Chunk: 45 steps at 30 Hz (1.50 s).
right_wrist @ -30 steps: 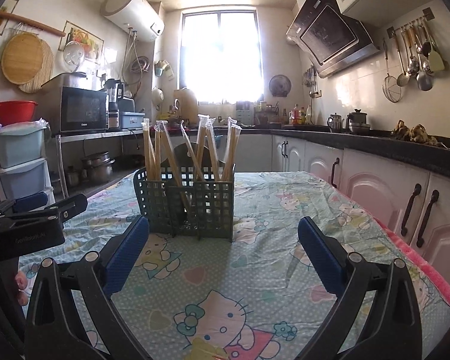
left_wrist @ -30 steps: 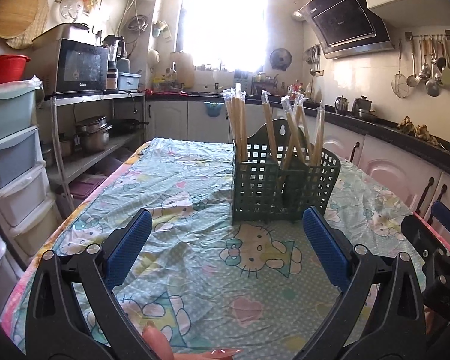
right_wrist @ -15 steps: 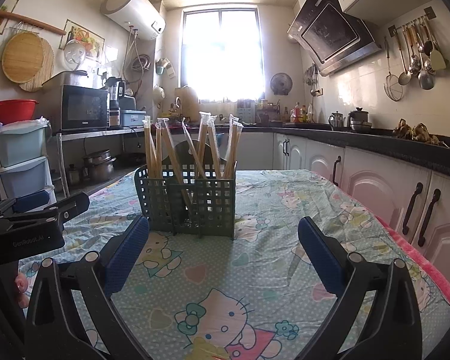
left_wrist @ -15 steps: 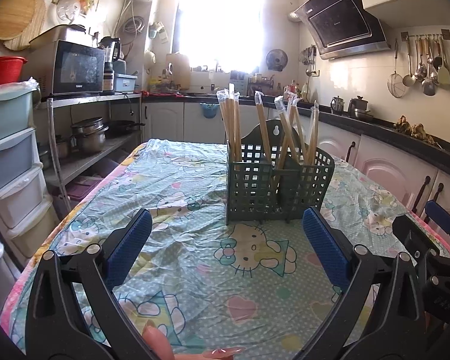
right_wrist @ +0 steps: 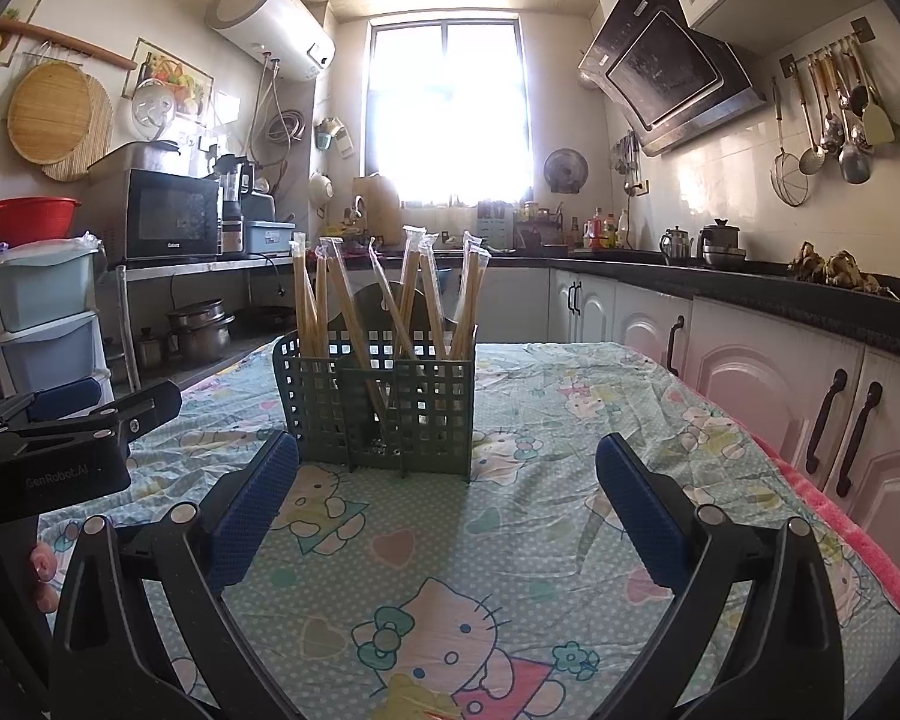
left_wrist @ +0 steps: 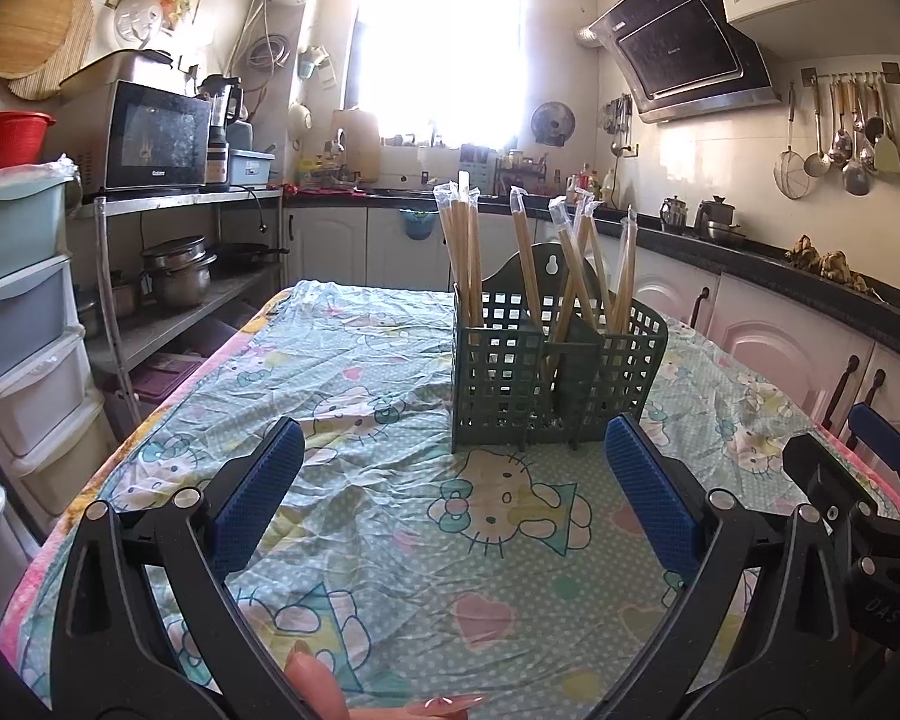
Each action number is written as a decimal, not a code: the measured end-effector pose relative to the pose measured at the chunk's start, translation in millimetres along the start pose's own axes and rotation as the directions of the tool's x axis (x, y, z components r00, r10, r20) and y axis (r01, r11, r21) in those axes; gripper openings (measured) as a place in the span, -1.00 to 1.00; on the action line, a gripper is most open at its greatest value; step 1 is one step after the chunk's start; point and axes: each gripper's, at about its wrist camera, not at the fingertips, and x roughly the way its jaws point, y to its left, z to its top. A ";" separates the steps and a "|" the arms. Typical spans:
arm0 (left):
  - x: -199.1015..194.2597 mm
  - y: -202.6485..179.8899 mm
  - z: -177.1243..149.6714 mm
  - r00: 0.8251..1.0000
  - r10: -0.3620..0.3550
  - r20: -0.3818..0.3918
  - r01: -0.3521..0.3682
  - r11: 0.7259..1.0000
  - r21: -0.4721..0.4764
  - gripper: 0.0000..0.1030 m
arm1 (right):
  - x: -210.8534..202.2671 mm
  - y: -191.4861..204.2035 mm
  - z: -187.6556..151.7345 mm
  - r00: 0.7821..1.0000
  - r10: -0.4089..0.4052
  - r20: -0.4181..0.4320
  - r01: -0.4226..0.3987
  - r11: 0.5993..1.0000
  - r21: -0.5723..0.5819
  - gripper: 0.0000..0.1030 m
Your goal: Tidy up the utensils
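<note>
Kitchen setting: a worktop (left_wrist: 354,360) covered with a cartoon-cat print cloth, with cabinets and a window behind it.

Left wrist view: the left hand-held gripper (left_wrist: 453,480) is held above the near part of the worktop. Its blue-padded fingers (left_wrist: 261,495) are spread wide with nothing between them. A green lattice utensil holder (left_wrist: 555,387) stands upright on the cloth, ahead of the fingertips and slightly right of centre. Wrapped chopsticks (left_wrist: 465,258) stand in its compartments, some vertical and some leaning. A fingertip (left_wrist: 315,687) of the person shows at the bottom edge. The right hand-held gripper (left_wrist: 858,510) appears at the right edge.

Right wrist view: the right hand-held gripper (right_wrist: 447,486) is also fully spread and empty. The utensil holder (right_wrist: 384,408) stands ahead of it, left of centre, just beyond the left fingertip. The chopsticks (right_wrist: 411,300) rise above its rim. The left hand-held gripper (right_wrist: 72,444) is visible at the left edge, well apart from the holder.
</note>
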 end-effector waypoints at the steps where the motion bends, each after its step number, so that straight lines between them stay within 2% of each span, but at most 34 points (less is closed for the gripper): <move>1: 0.0 0.0 0.0 1.000 0.000 -0.001 0.000 1.000 0.000 0.80 | 0.4 -0.5 -0.2 1.000 0.000 0.001 0.000 1.000 0.001 0.88; 28: 2.1 -0.9 -0.6 1.000 -0.018 0.000 0.018 1.000 0.012 0.80 | 0.5 0.4 -0.6 1.000 0.002 0.002 -0.002 1.000 -0.001 0.88; 35: 6.8 2.2 -3.2 0.999 -0.040 -0.028 0.040 0.999 -0.007 0.80 | -0.4 1.3 0.1 1.000 0.002 0.001 -0.002 1.000 0.000 0.88; 42: 6.8 2.8 -3.9 0.999 -0.016 -0.031 0.016 1.000 -0.002 0.80 | -0.1 1.9 0.8 1.000 -0.003 -0.004 0.003 1.000 0.005 0.88; 45: 8.5 9.9 -0.1 0.998 -0.021 -0.060 0.018 0.999 -0.042 0.80 | 2.0 -0.2 2.8 1.000 -0.010 -0.018 0.010 1.000 0.016 0.88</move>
